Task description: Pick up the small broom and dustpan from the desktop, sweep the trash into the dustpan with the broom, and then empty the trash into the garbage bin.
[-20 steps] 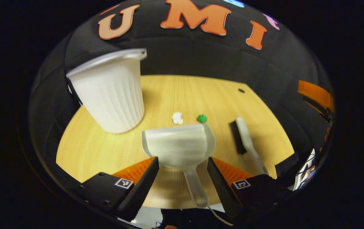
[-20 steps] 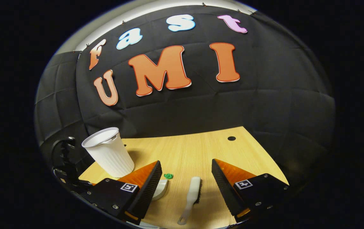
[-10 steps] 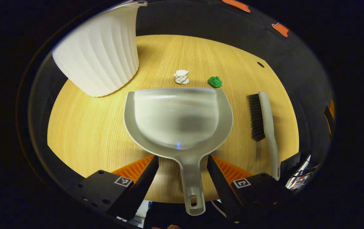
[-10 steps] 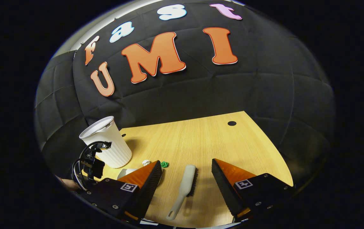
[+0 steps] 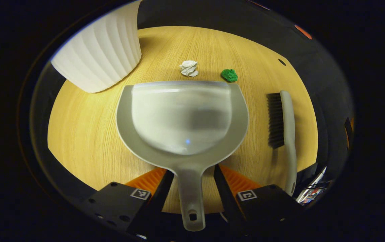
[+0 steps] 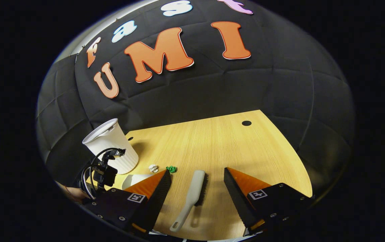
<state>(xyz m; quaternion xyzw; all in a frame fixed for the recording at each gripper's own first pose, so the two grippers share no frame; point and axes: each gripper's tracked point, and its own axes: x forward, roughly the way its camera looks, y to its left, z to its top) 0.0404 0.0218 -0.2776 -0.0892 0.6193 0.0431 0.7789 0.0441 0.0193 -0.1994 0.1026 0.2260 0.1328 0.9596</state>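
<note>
A grey dustpan (image 5: 182, 117) lies flat on the wooden table (image 5: 78, 134), its mouth toward a white paper wad (image 5: 189, 68) and a green wad (image 5: 229, 75). My left gripper (image 5: 192, 178) is open, its fingers standing either side of the dustpan's handle with small gaps. The small broom (image 5: 288, 127) lies to the right, bristles facing the pan. In the right gripper view the broom (image 6: 196, 188) lies on the table below and between the fingers of my open right gripper (image 6: 197, 173), apart from them. The white bin (image 6: 110, 146) stands upright at back left.
The ribbed white bin (image 5: 100, 57) stands close to the dustpan's far left corner. The left gripper's body and cables (image 6: 103, 171) show beside the dustpan (image 6: 135, 179) and both wads (image 6: 153, 168). A round hole (image 6: 246, 123) marks the table's far right.
The left gripper has moved forward and down over the dustpan, so the handle now lies between its fingers, which have narrowed. The right gripper has advanced slightly over the broom.
</note>
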